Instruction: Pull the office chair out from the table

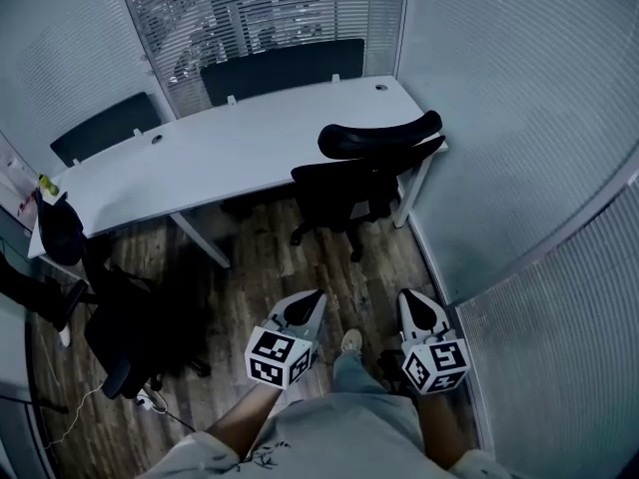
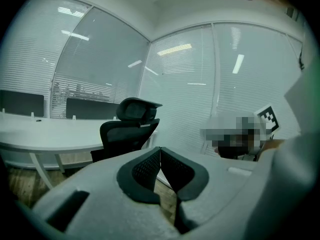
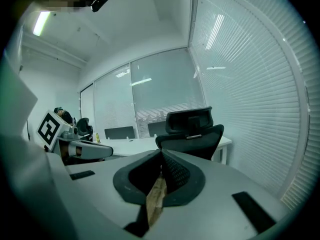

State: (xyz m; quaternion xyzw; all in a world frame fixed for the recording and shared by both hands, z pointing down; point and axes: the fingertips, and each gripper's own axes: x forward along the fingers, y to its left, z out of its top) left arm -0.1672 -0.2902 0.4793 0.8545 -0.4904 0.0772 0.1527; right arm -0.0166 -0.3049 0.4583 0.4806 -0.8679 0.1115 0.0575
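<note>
Jaws of left gripper [image 1: 312, 299] and right gripper [image 1: 412, 300] sit pressed together, empty. Likely reason: the office chair [image 1: 364, 183], tucked at the desk [image 1: 200, 158], stands well ahead of them.

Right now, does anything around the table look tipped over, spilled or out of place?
Nothing is tipped or spilled. The office chair stands upright at the right end of the table. The one untidy spot is a loose cable trailing across the floor at the lower left, beside a second dark chair.
</note>
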